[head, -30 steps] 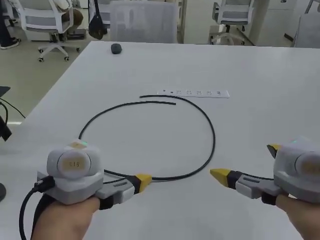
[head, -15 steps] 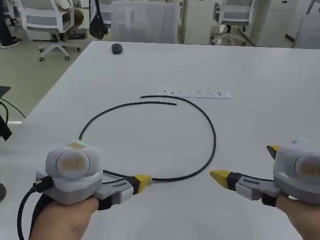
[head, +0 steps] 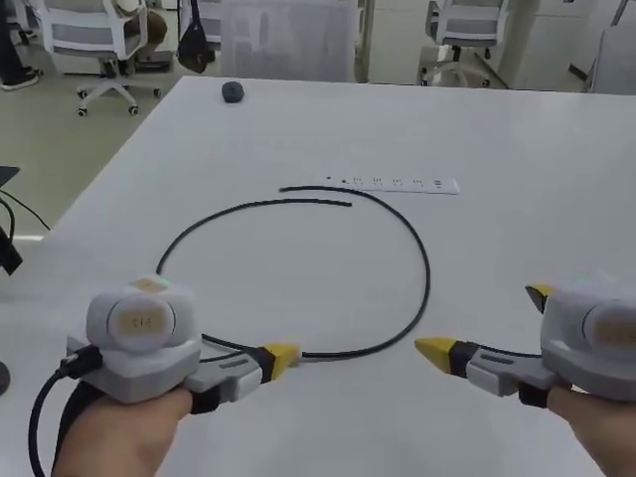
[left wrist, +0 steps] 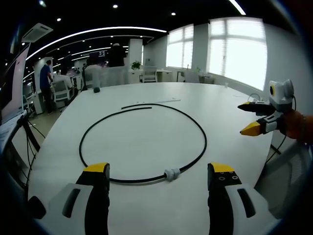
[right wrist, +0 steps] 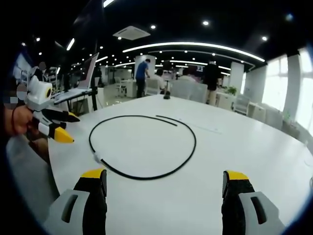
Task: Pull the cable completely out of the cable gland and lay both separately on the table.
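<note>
A big white bench (head: pixel 517 248) stands in a wide office. White chairs (head: pixel 91 38) on wheels stand on the pale floor (head: pixel 60 129) behind it. Tall bright windows (left wrist: pixel 238 49) fill one wall. Long curved lights (right wrist: pixel 195 43) glow on the dark ceiling.

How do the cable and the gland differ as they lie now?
The cable is black, long and curled in a wide loop; the gland is pale, small and stubby. The cable runs through the gland, which sits at the loop's near side. Both rest on the table, ungripped.
</note>
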`<state>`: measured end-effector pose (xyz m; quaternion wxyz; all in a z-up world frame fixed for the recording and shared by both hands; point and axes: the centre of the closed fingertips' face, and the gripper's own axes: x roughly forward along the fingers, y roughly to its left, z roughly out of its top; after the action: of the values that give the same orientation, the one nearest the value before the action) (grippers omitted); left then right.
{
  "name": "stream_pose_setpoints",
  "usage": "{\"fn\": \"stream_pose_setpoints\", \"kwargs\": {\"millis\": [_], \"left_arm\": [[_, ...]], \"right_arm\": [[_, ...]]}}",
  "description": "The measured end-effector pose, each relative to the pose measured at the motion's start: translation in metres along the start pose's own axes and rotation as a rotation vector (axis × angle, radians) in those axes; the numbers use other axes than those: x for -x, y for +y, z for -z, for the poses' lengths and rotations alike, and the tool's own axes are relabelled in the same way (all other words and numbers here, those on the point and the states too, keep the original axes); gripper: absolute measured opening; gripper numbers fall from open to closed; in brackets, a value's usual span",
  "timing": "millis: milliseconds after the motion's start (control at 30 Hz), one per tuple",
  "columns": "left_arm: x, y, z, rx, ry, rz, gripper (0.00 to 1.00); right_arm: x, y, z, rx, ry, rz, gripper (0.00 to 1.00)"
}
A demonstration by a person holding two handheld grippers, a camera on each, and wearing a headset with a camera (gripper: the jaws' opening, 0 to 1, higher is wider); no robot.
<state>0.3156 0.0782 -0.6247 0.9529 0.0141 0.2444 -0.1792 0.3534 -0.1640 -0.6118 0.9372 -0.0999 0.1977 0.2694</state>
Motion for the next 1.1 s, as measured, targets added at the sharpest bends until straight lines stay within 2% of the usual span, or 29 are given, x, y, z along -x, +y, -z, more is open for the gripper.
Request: {"fn": "stream_pose_setpoints", "kwargs": {"millis": [400, 500, 600, 700, 800, 833, 900, 933, 1100], "left_arm": [[0.000, 0.004, 0.002, 0.006, 0.007, -0.009, 0.82], [0.001, 0.007, 0.002, 0.007, 0.006, -0.013, 0.81], [0.002, 0.008, 0.001, 0.008, 0.006, -0.014, 0.81], [0.002, 0.009, 0.001, 0.003, 0.006, -0.012, 0.81], [0.003, 0.008, 0.002, 0.000, 0.006, -0.009, 0.80], [0.003, 0.008, 0.001, -0.003, 0.005, -0.008, 0.80], [0.003, 0.007, 0.001, -0.003, 0.004, -0.003, 0.80], [0.004, 0.007, 0.000, -0.004, 0.002, -0.003, 0.80], [0.006, 0.007, -0.004, -0.018, -0.009, 0.000, 0.80]], "right_arm": [[-0.006, 0.006, 0.002, 0.017, 0.014, -0.026, 1.00], [-0.010, 0.011, 0.001, 0.025, 0.019, -0.047, 1.00], [-0.015, 0.022, -0.001, 0.078, 0.030, -0.092, 1.00], [-0.023, 0.040, -0.001, 0.140, 0.061, -0.173, 1.00], [-0.028, 0.052, -0.002, 0.165, 0.068, -0.218, 0.99], [-0.031, 0.062, 0.001, 0.174, 0.090, -0.265, 0.96], [-0.036, 0.072, 0.003, 0.208, 0.116, -0.306, 0.94], [-0.038, 0.080, 0.006, 0.227, 0.137, -0.348, 0.91], [-0.050, 0.102, 0.006, 0.307, 0.180, -0.444, 0.87]]}}
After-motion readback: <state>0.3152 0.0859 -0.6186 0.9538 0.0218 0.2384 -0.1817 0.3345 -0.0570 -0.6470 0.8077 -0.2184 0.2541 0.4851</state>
